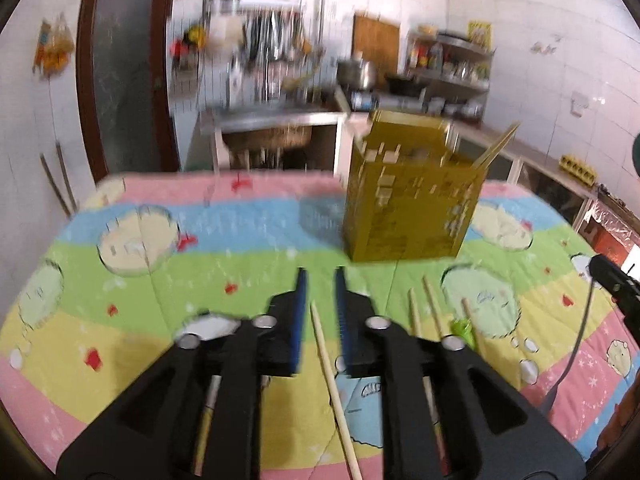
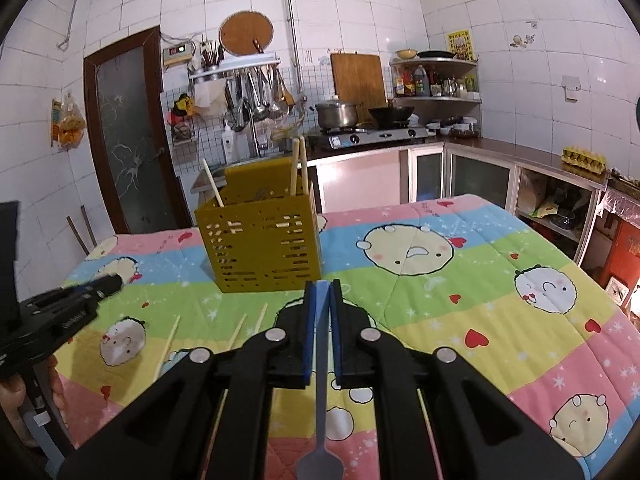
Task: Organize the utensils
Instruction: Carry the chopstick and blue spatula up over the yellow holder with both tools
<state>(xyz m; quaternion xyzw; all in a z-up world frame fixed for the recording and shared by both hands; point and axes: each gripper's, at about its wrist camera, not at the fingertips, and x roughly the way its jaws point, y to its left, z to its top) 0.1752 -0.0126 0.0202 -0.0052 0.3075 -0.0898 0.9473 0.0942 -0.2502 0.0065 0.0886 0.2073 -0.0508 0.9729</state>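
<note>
Right gripper point(image 2: 323, 292): jaws clamped on a spoon point(image 2: 320, 432), bowl hanging toward the camera. Left gripper point(image 1: 320, 280): jaws slightly apart, empty, above loose chopsticks point(image 1: 334, 392) near the table's point(image 1: 120, 340) front edge. Holder point(image 2: 260, 240) stands mid-table, containing chopsticks.

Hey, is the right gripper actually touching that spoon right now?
Touching. The right wrist view shows the right gripper with its blue pads shut on the handle of the spoon, whose bowl hangs down toward the camera.
</note>
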